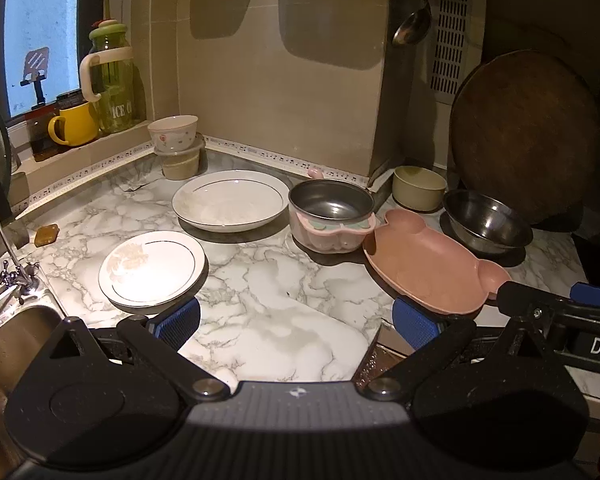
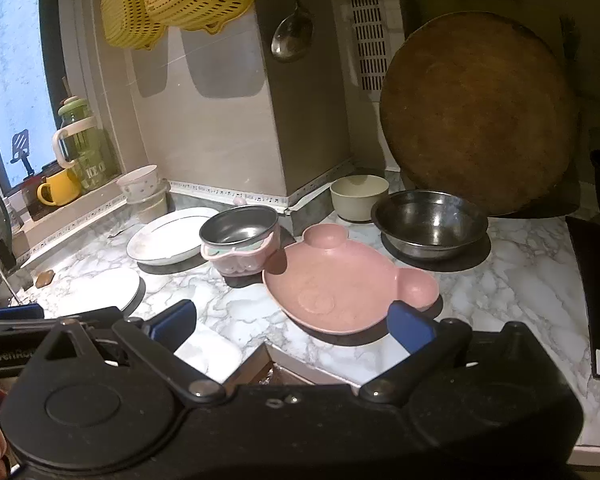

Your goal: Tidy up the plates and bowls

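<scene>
On the marble counter (image 1: 260,288) lie a small white plate (image 1: 152,268), a larger white plate (image 1: 230,200), a steel-lined pink bowl (image 1: 332,216), a pink bear-shaped plate (image 1: 432,268), a steel bowl (image 1: 486,220) and a cream bowl (image 1: 418,188). A floral bowl (image 1: 173,133) sits on a tub in the corner. My left gripper (image 1: 296,320) hovers open near the counter's front, nothing between its fingers. My right gripper (image 2: 292,320) is open too, just in front of the pink bear-shaped plate (image 2: 348,284), beside the steel bowl (image 2: 430,220) and pink bowl (image 2: 240,240).
A sink (image 1: 16,332) with a tap (image 1: 8,248) lies at the left. A round wooden board (image 1: 524,136) leans at the back right. A yellow mug (image 1: 72,124) and green jug (image 1: 110,80) stand on the sill. Yellow colanders (image 2: 180,0) and a ladle (image 2: 292,32) hang above.
</scene>
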`<act>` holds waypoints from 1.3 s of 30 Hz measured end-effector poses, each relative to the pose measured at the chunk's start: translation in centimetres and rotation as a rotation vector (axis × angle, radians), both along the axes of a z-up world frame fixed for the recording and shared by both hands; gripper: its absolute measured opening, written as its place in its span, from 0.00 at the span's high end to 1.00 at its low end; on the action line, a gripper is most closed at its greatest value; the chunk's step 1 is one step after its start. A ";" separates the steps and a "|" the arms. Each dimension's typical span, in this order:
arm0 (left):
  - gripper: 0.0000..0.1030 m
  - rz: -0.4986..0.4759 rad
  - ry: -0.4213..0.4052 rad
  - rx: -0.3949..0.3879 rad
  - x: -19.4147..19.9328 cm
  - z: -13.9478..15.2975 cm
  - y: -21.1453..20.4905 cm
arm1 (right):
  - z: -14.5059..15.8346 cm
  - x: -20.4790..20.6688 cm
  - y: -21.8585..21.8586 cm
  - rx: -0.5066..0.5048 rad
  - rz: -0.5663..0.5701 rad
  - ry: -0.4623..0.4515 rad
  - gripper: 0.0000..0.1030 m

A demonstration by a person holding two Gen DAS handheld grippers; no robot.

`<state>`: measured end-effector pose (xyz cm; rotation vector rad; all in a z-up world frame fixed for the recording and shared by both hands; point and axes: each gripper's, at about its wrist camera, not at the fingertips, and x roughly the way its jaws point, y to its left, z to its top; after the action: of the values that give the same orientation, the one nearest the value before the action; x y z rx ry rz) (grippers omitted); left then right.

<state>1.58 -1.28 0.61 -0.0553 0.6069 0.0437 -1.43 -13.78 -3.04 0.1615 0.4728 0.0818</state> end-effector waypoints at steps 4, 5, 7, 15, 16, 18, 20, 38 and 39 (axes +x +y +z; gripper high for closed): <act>0.00 0.011 -0.004 -0.007 0.1 0.1 0.2 | 0.2 0.2 0.1 -0.007 0.013 -0.006 0.01; 0.00 0.012 -0.007 -0.007 0.1 0.2 0.2 | 0.2 0.2 0.2 -0.010 0.015 -0.009 0.01; 0.00 0.014 -0.012 -0.008 0.0 0.2 0.2 | 0.4 0.2 0.3 -0.012 0.019 -0.015 0.01; 0.00 0.020 -0.021 -0.016 0.0 0.6 0.3 | 0.7 0.4 0.4 -0.022 0.031 -0.027 0.01; 0.00 0.021 -0.021 -0.018 0.0 0.6 0.4 | 0.7 0.4 0.5 -0.024 0.031 -0.027 0.01; 0.00 0.022 -0.023 -0.018 0.0 0.6 0.4 | 0.7 0.4 0.6 -0.022 0.035 -0.028 0.01; 0.00 0.020 -0.021 -0.012 0.1 0.6 0.2 | 0.7 0.4 0.6 -0.021 0.036 -0.025 0.01; 0.00 0.061 -0.054 -0.043 -0.3 0.7 1.6 | 0.8 -0.1 1.0 -0.001 0.029 -0.044 0.03; 0.00 0.064 -0.055 -0.041 -0.4 0.7 1.7 | 0.9 -0.2 1.1 -0.003 0.029 -0.046 0.02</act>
<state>1.23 0.43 1.29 -0.1152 0.5506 0.0911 -1.58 -12.71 -2.16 0.1500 0.4295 0.1129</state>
